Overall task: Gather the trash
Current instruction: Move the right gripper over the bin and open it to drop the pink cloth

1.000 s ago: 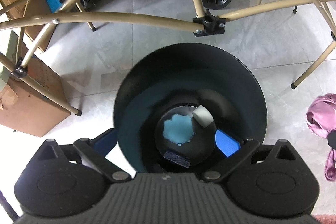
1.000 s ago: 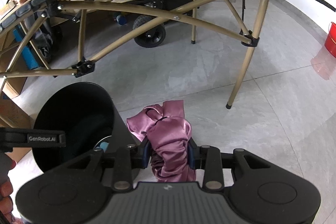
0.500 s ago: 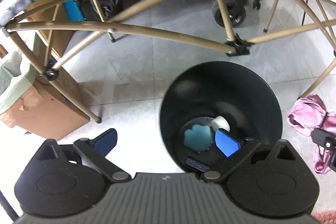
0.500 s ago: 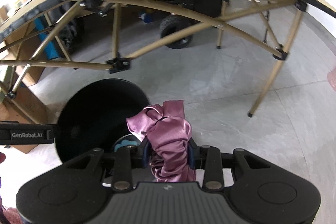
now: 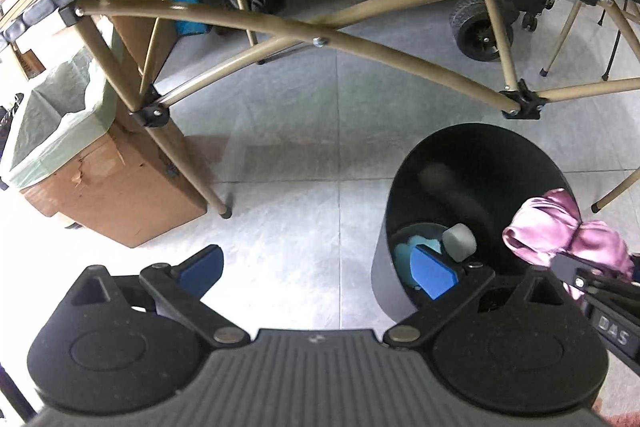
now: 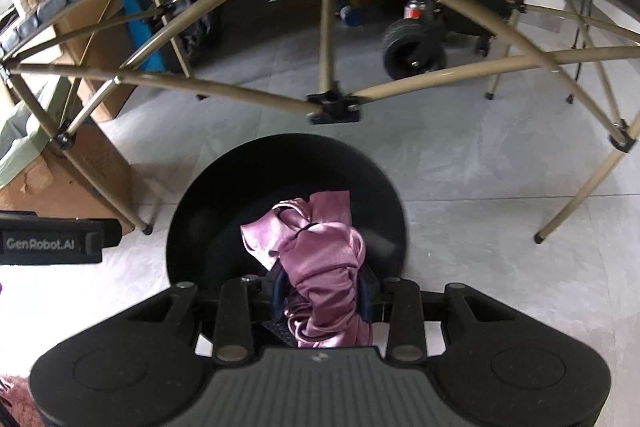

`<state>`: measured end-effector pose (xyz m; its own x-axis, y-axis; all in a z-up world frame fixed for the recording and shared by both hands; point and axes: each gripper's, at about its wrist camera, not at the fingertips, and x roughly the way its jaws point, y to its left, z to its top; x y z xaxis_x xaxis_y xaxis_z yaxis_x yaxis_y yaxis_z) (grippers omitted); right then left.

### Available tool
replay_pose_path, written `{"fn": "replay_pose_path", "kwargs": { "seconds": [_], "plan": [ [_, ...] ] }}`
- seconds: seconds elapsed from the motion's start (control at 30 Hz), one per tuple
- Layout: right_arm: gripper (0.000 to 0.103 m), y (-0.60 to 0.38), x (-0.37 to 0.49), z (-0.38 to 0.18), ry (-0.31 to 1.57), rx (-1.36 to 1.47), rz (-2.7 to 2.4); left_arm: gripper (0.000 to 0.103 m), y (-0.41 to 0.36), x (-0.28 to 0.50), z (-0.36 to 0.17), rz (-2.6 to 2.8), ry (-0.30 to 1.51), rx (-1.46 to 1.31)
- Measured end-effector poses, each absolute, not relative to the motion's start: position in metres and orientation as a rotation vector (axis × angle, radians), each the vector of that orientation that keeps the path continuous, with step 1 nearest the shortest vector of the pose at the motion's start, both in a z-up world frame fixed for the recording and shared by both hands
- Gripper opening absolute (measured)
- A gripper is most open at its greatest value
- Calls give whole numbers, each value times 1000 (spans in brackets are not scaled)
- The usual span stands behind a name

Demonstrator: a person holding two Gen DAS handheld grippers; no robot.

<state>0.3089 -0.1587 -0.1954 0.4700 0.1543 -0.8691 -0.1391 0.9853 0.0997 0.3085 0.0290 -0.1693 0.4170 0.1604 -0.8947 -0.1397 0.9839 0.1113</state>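
the right gripper [image 6: 320, 297] is clamped on a pink satin cloth [image 6: 320, 259], its two blue pads pressing the bunched fabric from either side. the cloth hangs over the open mouth of the black bin [image 6: 224, 187], with its upper folds sticking up past the fingertips. in the left wrist view the same cloth [image 5: 560, 231] shows over the bin's right rim [image 5: 568, 183], carried by the dark body of the right gripper [image 5: 588, 277] coming in from the right edge.

the left gripper [image 5: 318, 265] has its jaws spread wide with nothing between them. its left pad [image 5: 202, 267] is over bare floor tile [image 5: 280, 147], and its right pad [image 5: 434, 273] is over the near rim of the bin.

at the bottom of the bin lie a light blue crumpled piece [image 5: 404, 253] and a pale grey cylinder [image 5: 459, 242], side by side; whether they touch is unclear.

the bin stands on the grey tile floor just in front of a folding table's tan tube frame [image 5: 360, 47]. a cardboard box [image 5: 116, 187] lined with a pale green bag [image 5: 60, 107] sits on the floor to the left, beside a table leg. a black wheel [image 6: 412, 53] is visible under the table.
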Motion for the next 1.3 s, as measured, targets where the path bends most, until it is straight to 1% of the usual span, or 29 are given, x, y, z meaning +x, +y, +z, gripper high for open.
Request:
{"fn": "replay_pose_path", "kwargs": {
  "seconds": [0.5, 0.87, 1.0, 1.07, 1.1, 1.13, 1.17, 1.23, 1.3],
  "plan": [
    [34, -130, 334, -231, 1144, 6, 196, 102, 55, 306, -188, 262, 1188, 28],
    [34, -125, 338, -240, 1172, -12, 186, 102, 67, 304, -196, 293, 1213, 24],
    [38, -125, 340, -243, 1172, 3, 192, 102, 68, 304, -196, 299, 1215, 24],
    [40, -127, 340, -241, 1160, 13, 192, 102, 68, 303, -195, 299, 1217, 23],
    [43, -127, 340, -240, 1152, 18, 186, 102, 68, 303, -195, 298, 1216, 24],
    [51, -127, 340, -240, 1146, 20, 180, 102, 67, 303, -195, 297, 1216, 25],
    [56, -127, 340, -239, 1139, 20, 171, 102, 67, 303, -195, 295, 1215, 25],
    [76, -127, 340, -238, 1135, 16, 161, 102, 67, 303, -195, 295, 1215, 26],
    [83, -126, 340, -238, 1140, 10, 159, 102, 67, 303, -195, 294, 1215, 26]
  ]
}}
